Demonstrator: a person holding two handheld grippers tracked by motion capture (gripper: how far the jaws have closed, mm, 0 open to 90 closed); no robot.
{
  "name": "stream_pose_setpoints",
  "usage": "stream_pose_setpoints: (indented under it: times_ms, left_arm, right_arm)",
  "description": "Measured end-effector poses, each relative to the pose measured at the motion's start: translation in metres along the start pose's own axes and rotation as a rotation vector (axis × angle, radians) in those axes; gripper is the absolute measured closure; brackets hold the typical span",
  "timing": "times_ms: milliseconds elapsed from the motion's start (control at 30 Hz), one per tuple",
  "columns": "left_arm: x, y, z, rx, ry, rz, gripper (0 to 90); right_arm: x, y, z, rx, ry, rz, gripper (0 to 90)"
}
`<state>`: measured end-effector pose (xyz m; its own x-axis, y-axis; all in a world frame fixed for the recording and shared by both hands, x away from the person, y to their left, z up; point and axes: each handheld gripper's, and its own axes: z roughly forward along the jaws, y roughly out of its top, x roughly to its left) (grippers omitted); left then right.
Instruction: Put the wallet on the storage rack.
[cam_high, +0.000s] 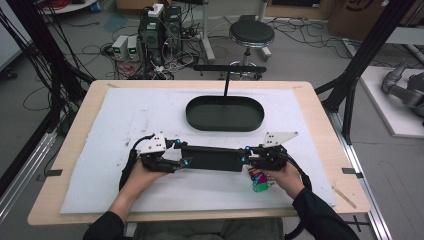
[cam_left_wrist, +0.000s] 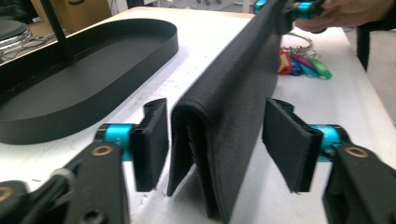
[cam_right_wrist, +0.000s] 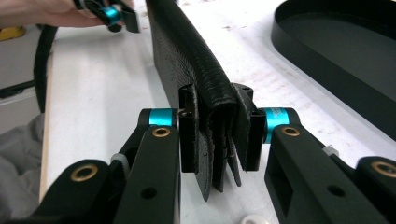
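A wooden table (cam_high: 70, 150) carries a white mat (cam_high: 130, 117) bearing a black oval tray (cam_high: 225, 114).

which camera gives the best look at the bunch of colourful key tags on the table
The left gripper view: the bunch of colourful plastic key tags lies unobstructed beyond the long black textured wallet, ring visible. In the high view it is small, partly under the right hand.

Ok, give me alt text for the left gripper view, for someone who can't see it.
A long black wallet stands on edge between the open pads of the left gripper, neither pad touching it. Its far end is held by the right gripper. A black oval tray lies to the left on the white mat, with coloured keys behind the wallet.
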<state>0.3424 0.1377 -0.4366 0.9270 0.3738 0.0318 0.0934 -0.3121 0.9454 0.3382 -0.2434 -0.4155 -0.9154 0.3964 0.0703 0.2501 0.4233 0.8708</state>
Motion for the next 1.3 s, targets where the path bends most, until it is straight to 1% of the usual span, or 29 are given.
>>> stream_pose_setpoints:
  times_ms: [67,100,133,167,200,233,267,333,400,433,500,533,600,633,667,800,833,867,933,1000,1100,1133,1200,1233,1300]
  left_arm:
    - [0.001,0.0,0.004,0.01,-0.026,-0.015,40.5]
    - [0.002,0.0,0.005,0.012,-0.049,-0.019,43.2]
    - [0.002,0.0,0.005,0.017,-0.059,-0.013,49.8]
    - [0.002,0.0,0.004,0.016,-0.063,-0.01,57.4]
    - [0.003,0.0,0.003,0.017,-0.072,-0.01,61.9]
    - [0.003,0.0,0.002,0.017,-0.082,-0.02,64.8]
    - [0.003,0.001,0.002,0.023,-0.083,-0.018,67.2]
    - [0.002,0.003,0.002,0.01,-0.099,-0.019,70.6]
    - [0.0,0.007,0.002,0.01,-0.105,-0.014,72.8]
    - [-0.001,0.009,0.002,0.005,-0.105,-0.016,73.3]
    - [-0.002,0.011,0.002,0.005,-0.098,-0.005,73.9]
    - [-0.002,0.011,0.002,0.0,-0.098,-0.015,74.0]
    - [-0.002,0.012,0.002,0.001,-0.093,-0.008,74.2]
    - [-0.002,0.013,0.002,0.002,-0.089,-0.003,74.2]
    - [-0.003,0.014,0.001,0.0,-0.084,0.0,74.3]
    - [-0.003,0.018,0.0,-0.008,-0.059,0.01,74.3]
    - [-0.003,0.019,0.0,-0.019,-0.052,0.006,74.4]
    - [-0.002,0.021,-0.001,-0.021,-0.047,0.012,74.3]
    - [-0.001,0.025,-0.002,-0.036,-0.034,0.003,74.4]
    - [0.0,0.028,-0.002,-0.041,-0.024,0.005,74.4]
    - [0.002,0.035,-0.002,-0.053,-0.009,0.009,74.4]
    - [0.002,0.037,-0.001,-0.061,-0.001,0.006,74.4]
    - [0.004,0.042,0.002,-0.067,0.009,0.011,74.4]
    - [0.005,0.045,0.003,-0.071,0.017,0.01,74.4]
    - [0.008,0.049,0.006,-0.083,0.033,0.006,74.4]
  right_arm:
    - [-0.001,0.0,-0.001,0.004,0.019,-0.013,75.1]
    - [-0.001,0.0,-0.001,0.007,0.025,-0.016,75.0]
    - [-0.001,0.0,-0.001,0.011,0.029,-0.017,74.8]
    - [-0.001,0.0,-0.001,0.014,0.023,-0.014,74.1]
    - [-0.001,0.0,-0.002,0.013,0.017,-0.017,73.3]
    - [-0.001,0.0,-0.002,0.014,0.012,-0.018,72.0]
    - [0.0,0.0,-0.002,0.016,0.003,-0.02,71.0]
    - [0.001,0.0,-0.002,0.014,-0.011,-0.02,66.8]
    - [0.0,0.0,-0.005,0.007,-0.026,-0.012,61.6]
    - [0.0,0.001,-0.006,-0.004,-0.036,-0.008,59.3]
    - [-0.001,0.001,-0.011,-0.029,-0.054,-0.001,57.9]
    - [-0.002,0.001,-0.014,-0.043,-0.068,-0.001,55.6]
    - [-0.003,0.0,-0.02,-0.068,-0.1,0.011,53.0]
    - [-0.004,0.0,-0.023,-0.08,-0.12,0.01,50.7]
    - [-0.005,-0.001,-0.027,-0.102,-0.159,0.015,48.6]
    - [-0.012,-0.008,-0.041,-0.155,-0.283,0.066,44.5]
    - [-0.014,-0.01,-0.044,-0.16,-0.31,0.083,43.6]
    - [-0.016,-0.012,-0.046,-0.166,-0.334,0.096,43.0]
    - [-0.02,-0.014,-0.052,-0.171,-0.373,0.128,42.3]
    - [-0.024,-0.017,-0.057,-0.183,-0.416,0.151,41.5]
    - [-0.028,-0.02,-0.063,-0.187,-0.463,0.184,40.5]
    - [-0.029,-0.021,-0.065,-0.19,-0.466,0.191,40.4]
    - [-0.029,-0.022,-0.067,-0.187,-0.477,0.193,40.7]
    - [-0.03,-0.023,-0.067,-0.187,-0.481,0.187,40.9]
    - [-0.03,-0.025,-0.068,-0.185,-0.487,0.192,41.1]
